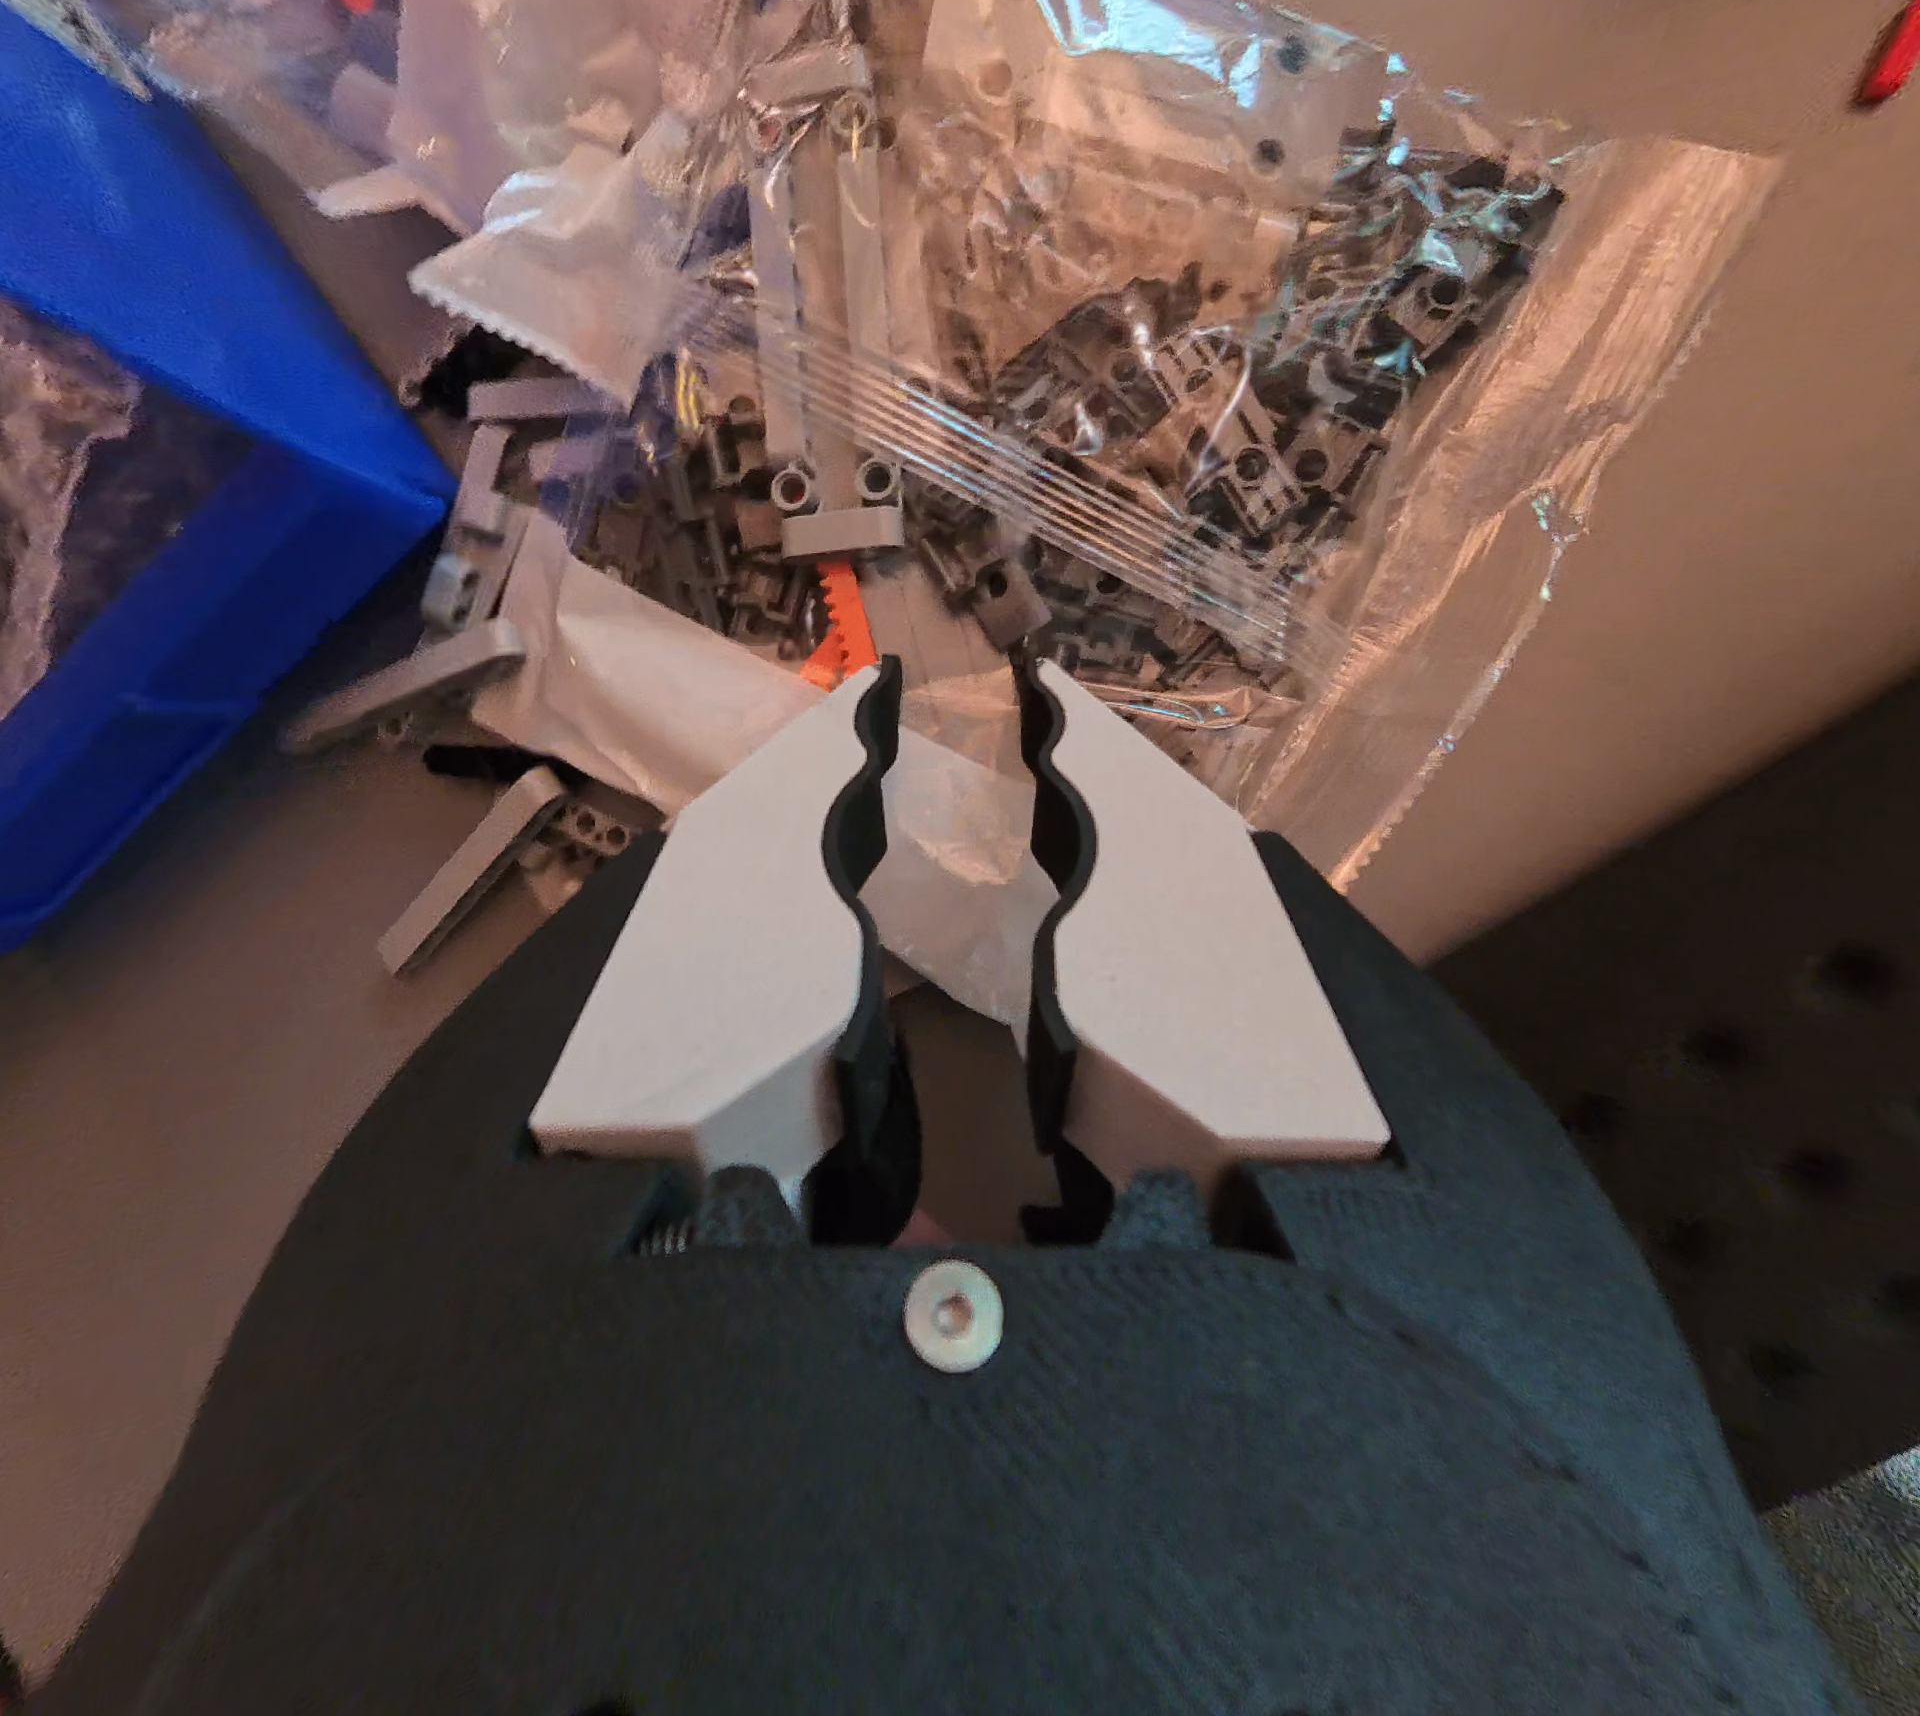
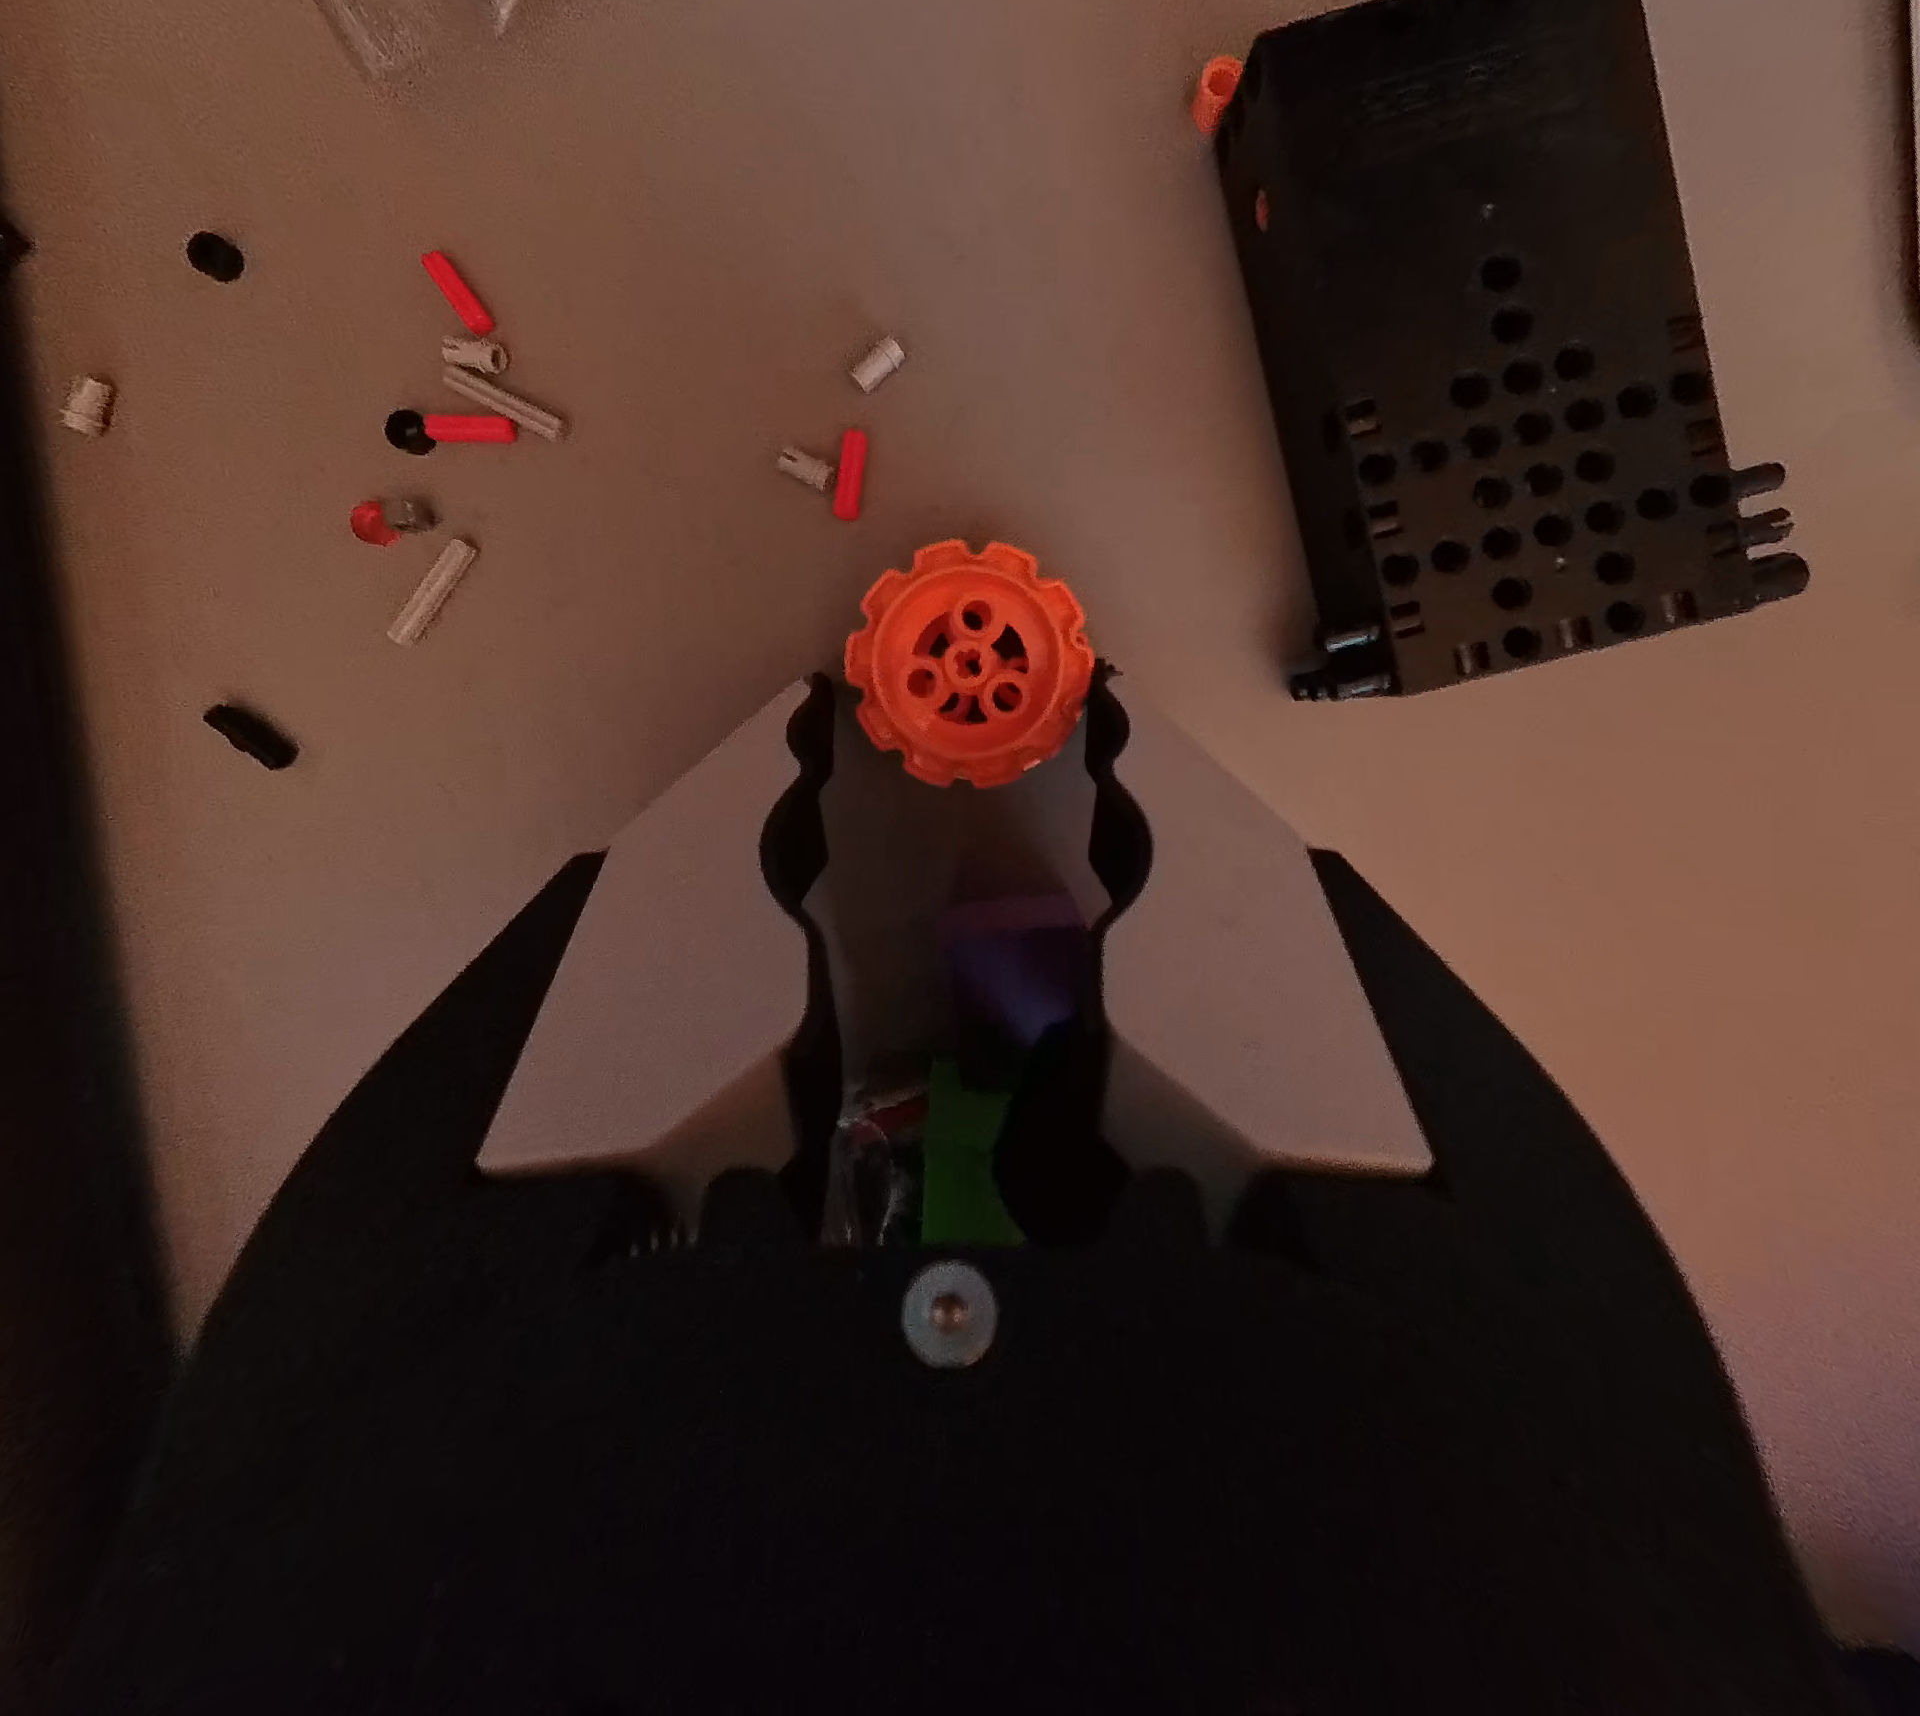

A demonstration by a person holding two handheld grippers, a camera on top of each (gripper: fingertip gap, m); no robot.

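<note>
Wheel [image 2: 968,664], orange, sits pinched at the right claw [image 2: 961,700] tips and could slip out; left claw [image 1: 954,674], slightly open and empty, touches bag [image 1: 1039,378].

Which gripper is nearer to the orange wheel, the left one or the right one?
Right. The right gripper has the orange wheel between its fingertips. The left gripper is at a clear bag of grey bricks; the wheel does not show in its view.
</note>
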